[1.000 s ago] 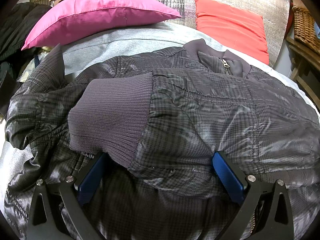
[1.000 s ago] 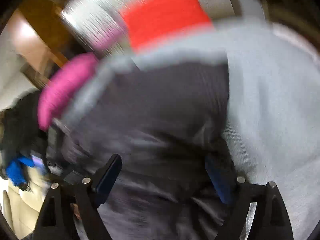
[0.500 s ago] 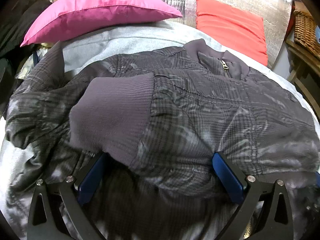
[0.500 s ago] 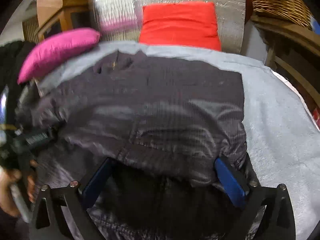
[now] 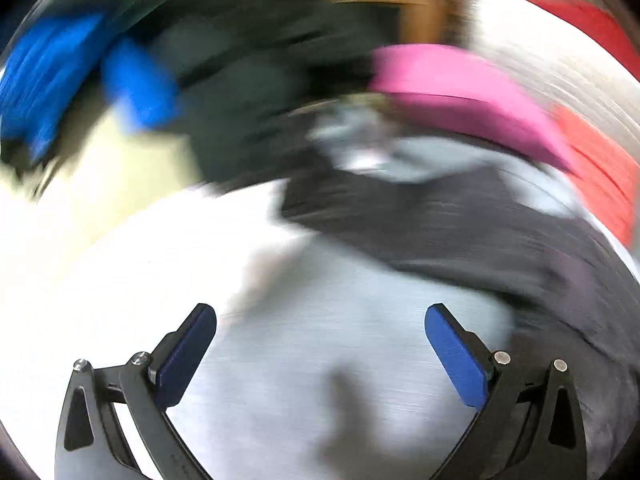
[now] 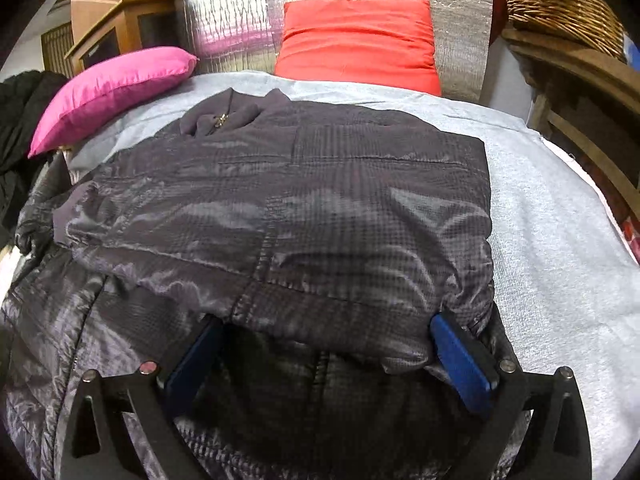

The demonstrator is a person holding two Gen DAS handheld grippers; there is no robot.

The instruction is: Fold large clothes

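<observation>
A dark checked jacket (image 6: pixel 280 200) lies on the grey sheet (image 6: pixel 560 220) with its collar and zip toward the pillows. Its folded upper layer ends at a hem near me. My right gripper (image 6: pixel 326 320) stands wide open at that hem. The fabric drapes over both blue fingertips (image 6: pixel 460 352), and I see no squeeze on it. The left wrist view is heavily blurred. There my left gripper (image 5: pixel 320 310) is open over bare grey sheet (image 5: pixel 320 380), with nothing between its pads. The jacket (image 5: pixel 460 220) lies off to its right.
A pink pillow (image 6: pixel 108 88) and a red pillow (image 6: pixel 356 40) lean against a silver foil backing at the far side. A wicker basket (image 6: pixel 560 4) on wooden shelving stands at the right. Dark clothes (image 6: pixel 20 120) are piled at the left, with something blue (image 5: pixel 60 72) among them.
The left gripper swung fast to the left, off the jacket's sleeve cuff, and now hangs over bare sheet. The right gripper shifted a little along the hem. The hand at its left edge is gone.
</observation>
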